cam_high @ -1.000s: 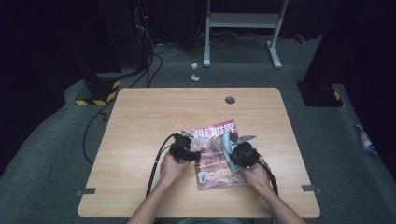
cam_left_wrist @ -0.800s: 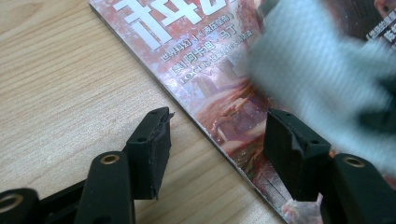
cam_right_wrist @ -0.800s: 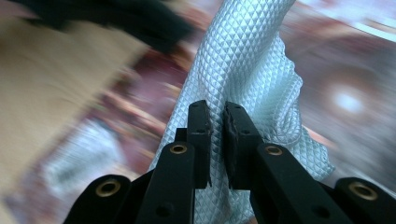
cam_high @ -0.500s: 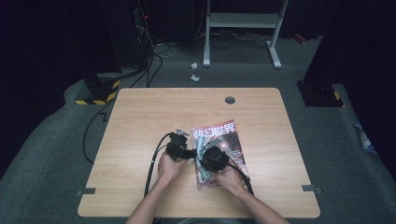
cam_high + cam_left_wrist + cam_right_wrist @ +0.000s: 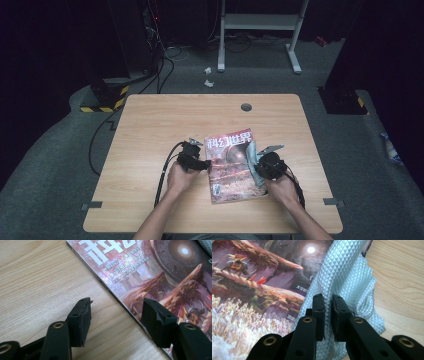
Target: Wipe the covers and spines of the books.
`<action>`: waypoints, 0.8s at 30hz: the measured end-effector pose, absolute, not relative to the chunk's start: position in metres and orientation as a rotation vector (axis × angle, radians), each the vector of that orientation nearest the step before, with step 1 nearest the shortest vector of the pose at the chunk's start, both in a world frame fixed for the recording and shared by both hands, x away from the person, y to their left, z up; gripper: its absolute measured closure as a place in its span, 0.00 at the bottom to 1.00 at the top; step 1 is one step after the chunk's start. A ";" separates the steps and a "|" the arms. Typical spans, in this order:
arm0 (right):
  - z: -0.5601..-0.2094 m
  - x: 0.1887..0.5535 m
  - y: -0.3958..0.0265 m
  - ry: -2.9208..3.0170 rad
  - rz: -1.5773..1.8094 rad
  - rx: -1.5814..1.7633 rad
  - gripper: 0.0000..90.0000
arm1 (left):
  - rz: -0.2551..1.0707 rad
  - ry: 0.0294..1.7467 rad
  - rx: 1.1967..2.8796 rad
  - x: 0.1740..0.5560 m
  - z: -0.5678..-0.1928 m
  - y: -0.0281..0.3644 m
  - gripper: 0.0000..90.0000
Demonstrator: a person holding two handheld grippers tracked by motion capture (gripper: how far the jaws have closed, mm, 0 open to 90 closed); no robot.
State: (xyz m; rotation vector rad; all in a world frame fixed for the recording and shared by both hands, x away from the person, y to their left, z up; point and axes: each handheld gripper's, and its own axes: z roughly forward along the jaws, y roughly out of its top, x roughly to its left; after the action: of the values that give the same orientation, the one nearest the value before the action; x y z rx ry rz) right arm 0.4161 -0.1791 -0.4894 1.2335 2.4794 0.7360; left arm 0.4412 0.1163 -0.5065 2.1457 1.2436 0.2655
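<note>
- Here, a magazine (image 5: 232,165) with a red and dark illustrated cover lies flat on the wooden worktop (image 5: 150,130), on the near half and slightly right of the middle, its title end pointing away from the person.
- The left claw (image 5: 200,163) sits at the magazine's left edge, held in the person's left hand (image 5: 181,176); a black cable (image 5: 162,172) curves from it back toward the near edge of the worktop.
- In the left gripper view, the left claw (image 5: 115,315) stands wide open with nothing between its jaws: one jaw is over bare wood just left of the magazine's spine edge, the other is over the cover (image 5: 155,277).
- The right claw (image 5: 255,167) is at the magazine's right edge, held in the person's right hand (image 5: 280,187).
- A pale blue cloth (image 5: 252,162) with a quilted diamond texture lies along the magazine's right edge, partly on the cover and partly on the worktop.
- In the right gripper view, the right claw (image 5: 328,305) is nearly closed, its jaws pinching a fold of the cloth (image 5: 347,272); the cloth rises ahead of the jaws and drapes over the cover's (image 5: 262,277) right side and onto the wood (image 5: 402,282).
- Beyond the magazine, near the far edge of the worktop, is a round cable hole (image 5: 246,106).
- Behind the worktop, on the grey floor, stand a white metal frame (image 5: 260,30) and a box with yellow and black striped tape (image 5: 102,97).
</note>
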 end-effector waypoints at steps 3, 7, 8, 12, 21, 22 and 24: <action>-0.489 0.415 -0.174 2.478 0.713 1.222 0.91 | 0.268 1.242 2.154 0.442 -0.506 0.116 0.45; -0.491 0.413 -0.142 2.551 0.758 1.149 0.91 | 0.273 1.243 2.144 0.442 -0.507 0.115 0.45; -0.492 0.411 -0.132 2.569 0.773 1.124 0.91 | 0.272 1.243 2.143 0.442 -0.507 0.115 0.45; -0.492 0.406 -0.101 2.630 0.795 1.044 0.91 | 0.268 1.250 2.135 0.443 -0.507 0.116 0.46; -0.494 0.399 -0.049 2.724 0.857 0.920 0.91 | 0.244 1.267 2.108 0.445 -0.507 0.118 0.48; -0.493 0.399 -0.049 2.728 0.857 0.919 0.91 | 0.252 1.267 2.110 0.445 -0.507 0.118 0.48; -0.493 0.401 -0.056 2.731 0.861 0.946 0.91 | 0.267 1.263 2.114 0.444 -0.507 0.116 0.48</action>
State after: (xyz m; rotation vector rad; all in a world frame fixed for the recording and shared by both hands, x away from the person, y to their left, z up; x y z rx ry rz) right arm 0.4013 -0.0557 -0.4933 0.9460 2.7309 0.8609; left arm 0.4441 0.1161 -0.5074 2.1145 1.2634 0.2669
